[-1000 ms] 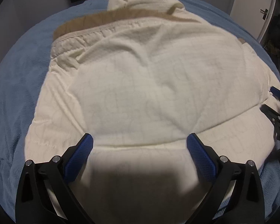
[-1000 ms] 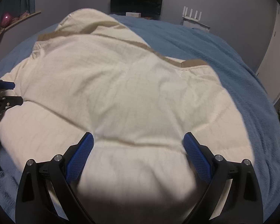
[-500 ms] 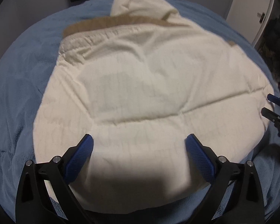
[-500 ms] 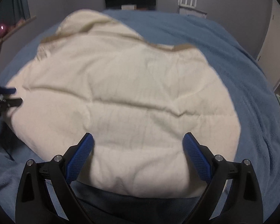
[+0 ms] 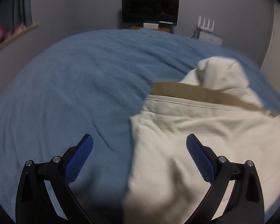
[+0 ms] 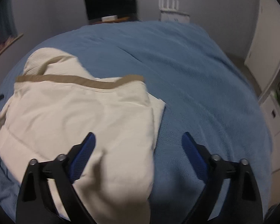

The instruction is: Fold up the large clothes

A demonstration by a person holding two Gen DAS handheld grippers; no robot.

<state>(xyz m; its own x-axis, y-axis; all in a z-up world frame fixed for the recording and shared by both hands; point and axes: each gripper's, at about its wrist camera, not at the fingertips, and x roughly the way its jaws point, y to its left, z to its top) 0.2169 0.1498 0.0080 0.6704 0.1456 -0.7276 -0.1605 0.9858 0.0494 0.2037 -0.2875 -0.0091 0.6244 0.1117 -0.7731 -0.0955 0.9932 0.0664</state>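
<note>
In the left wrist view, the left tongs (image 5: 139, 145) are seen spread wide with nothing held; the cream jacket (image 5: 205, 130) is spread on the blue bed (image 5: 65, 93), and its left side edge is seen between the blue pads; the hood (image 5: 222, 72) is pointed toward the far wall, where a dark screen (image 5: 150, 8) is seen; a tan band (image 5: 205, 91) is laid across, just below the hood.

In the right wrist view, the right tongs (image 6: 138, 144) are seen wide too, but the jaws are being closed a little; the jacket's right side edge is seen between them, and nothing is pinched yet; a white door (image 6: 267, 37) is seen at the right.

For a good fold, each side edge should probably be pinched low and deep, so all layers are caught; both sides should be lifted together, so the cloth is kept flat.

The jacket's long line is run from the near hem up to the hood.
</note>
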